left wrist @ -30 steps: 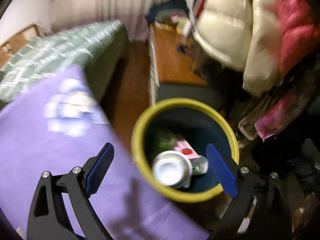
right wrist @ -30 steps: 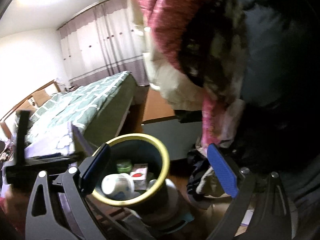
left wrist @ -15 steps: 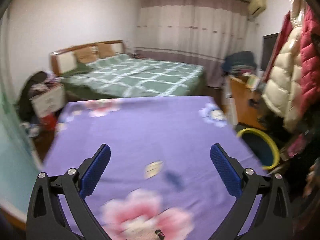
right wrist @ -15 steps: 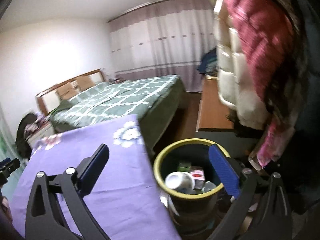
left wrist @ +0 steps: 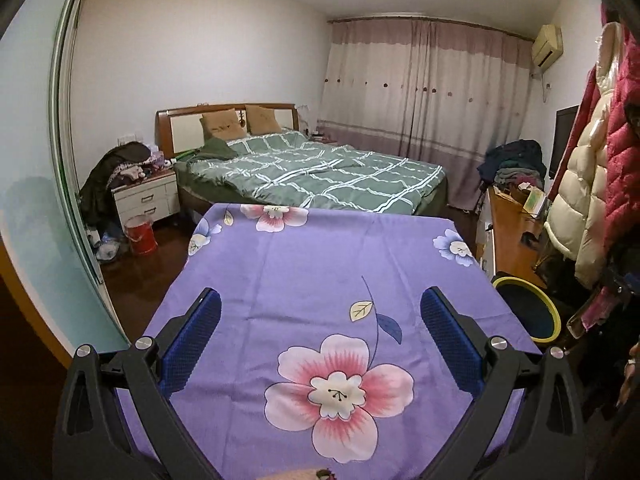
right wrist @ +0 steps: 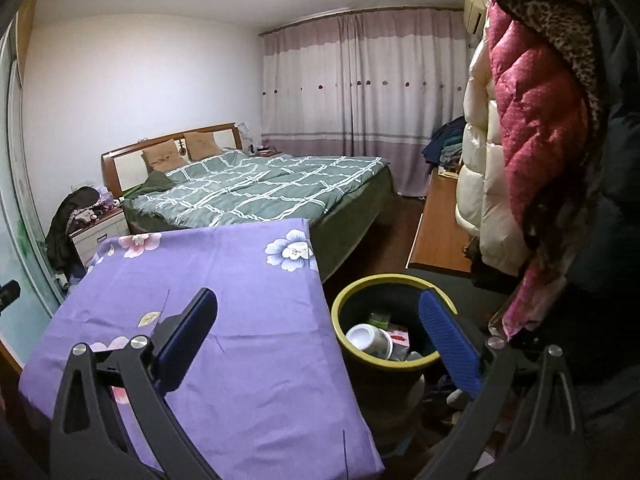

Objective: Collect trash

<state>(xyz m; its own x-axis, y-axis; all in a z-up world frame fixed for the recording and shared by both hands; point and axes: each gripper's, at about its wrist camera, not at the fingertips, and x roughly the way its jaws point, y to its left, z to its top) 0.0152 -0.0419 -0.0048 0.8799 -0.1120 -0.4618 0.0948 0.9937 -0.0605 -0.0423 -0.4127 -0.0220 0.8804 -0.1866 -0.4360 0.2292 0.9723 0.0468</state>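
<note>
A yellow-rimmed dark trash bin (right wrist: 394, 280) stands on the floor right of the table; it also shows in the left wrist view (left wrist: 552, 312). Inside it lie a white cup (right wrist: 369, 340), a red-and-white carton (right wrist: 400, 337) and a green item (right wrist: 379, 317). My left gripper (left wrist: 320, 336) is open and empty above the purple flowered tablecloth (left wrist: 320, 264). My right gripper (right wrist: 318, 332) is open and empty, over the table's right edge and the bin. No loose trash shows on the cloth.
A green-checked bed (left wrist: 320, 176) lies beyond the table. A wooden desk (right wrist: 438, 232) and hanging puffy coats (right wrist: 532, 152) crowd the right side. A nightstand (left wrist: 146, 198) and red bucket (left wrist: 140, 234) stand at the left.
Both grippers have swung up and left, away from over the bin, to face the table and room. Both stayed open.
</note>
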